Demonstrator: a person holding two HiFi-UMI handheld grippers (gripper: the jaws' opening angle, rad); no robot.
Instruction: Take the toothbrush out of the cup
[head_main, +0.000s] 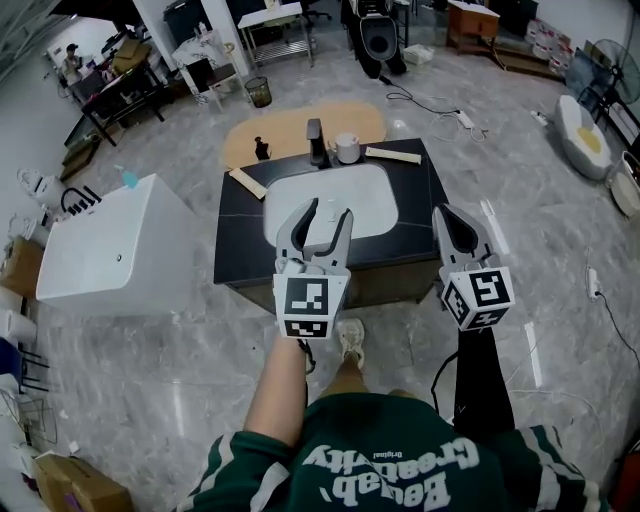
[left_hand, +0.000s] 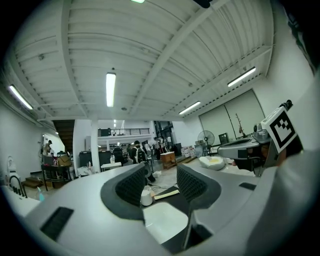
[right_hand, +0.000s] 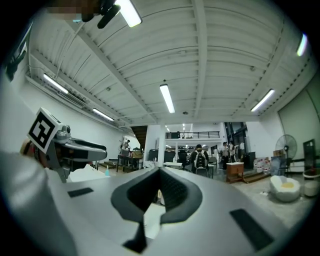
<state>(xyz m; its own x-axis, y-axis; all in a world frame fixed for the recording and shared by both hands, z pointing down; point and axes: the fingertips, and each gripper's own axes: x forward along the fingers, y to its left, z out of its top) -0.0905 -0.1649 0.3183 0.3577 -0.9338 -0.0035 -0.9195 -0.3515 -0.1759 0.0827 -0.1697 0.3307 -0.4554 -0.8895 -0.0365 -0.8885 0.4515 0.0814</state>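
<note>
A white cup (head_main: 347, 148) stands at the back of a black counter (head_main: 240, 235) with a white sink basin (head_main: 375, 195), beside a dark faucet (head_main: 315, 140). The toothbrush is too small to make out. My left gripper (head_main: 330, 207) hovers open over the basin's front, nothing between its fingers. In the left gripper view the cup (left_hand: 146, 196) shows far off between the open jaws of the left gripper (left_hand: 162, 182). My right gripper (head_main: 445, 213) hangs shut and empty off the counter's right front corner. In its own view the right gripper (right_hand: 160, 172) has its tips together.
Two pale wooden strips (head_main: 393, 154) (head_main: 247, 182) and a small black object (head_main: 262, 148) lie on the counter. A white bathtub (head_main: 120, 250) stands at the left. Cables (head_main: 430, 105) trail on the marble floor behind. The person's shoe (head_main: 351, 340) is by the counter front.
</note>
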